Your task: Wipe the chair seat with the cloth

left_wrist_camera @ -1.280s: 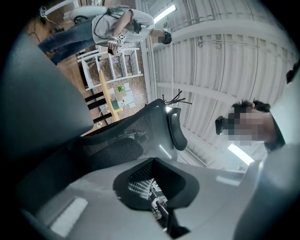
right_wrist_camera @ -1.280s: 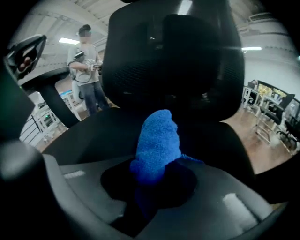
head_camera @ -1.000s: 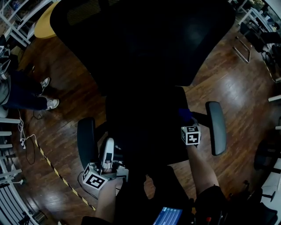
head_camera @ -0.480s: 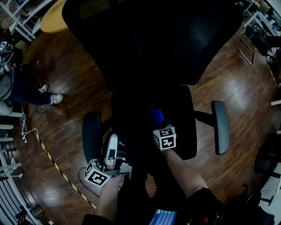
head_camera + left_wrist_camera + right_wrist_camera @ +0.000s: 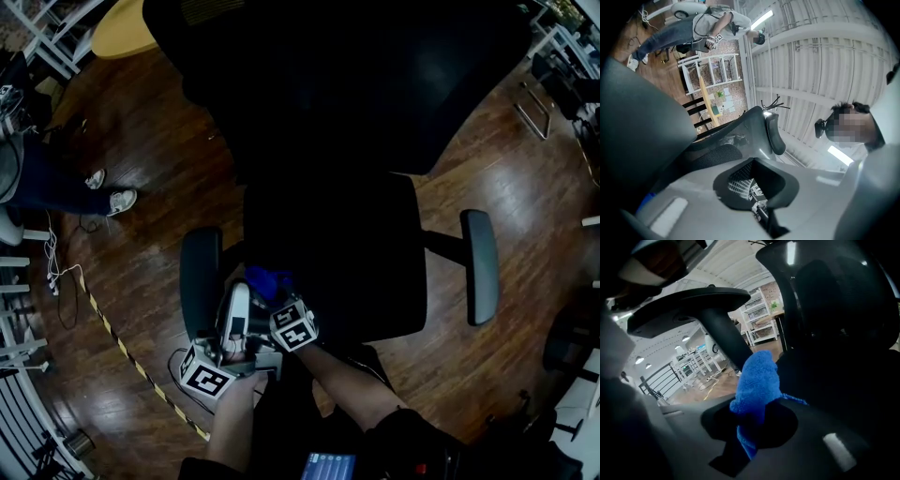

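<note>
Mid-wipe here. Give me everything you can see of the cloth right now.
The cloth is bright blue and fuzzy, like microfibre. It is bunched in the right gripper, whose jaws are shut on it; a rounded wad sticks out past them and a thin flap trails sideways. In the head view it sits at the front left corner of the seat, beside the armrest on the person's left. Whether it presses on the seat cannot be told.

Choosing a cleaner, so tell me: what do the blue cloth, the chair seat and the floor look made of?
Cloth: likely microfibre or terry, going by the nubby blue pile.
Chair seat: matte black, probably fabric or mesh; too dark to settle.
Floor: glossy wood planks, with grain and reflections showing.
</note>
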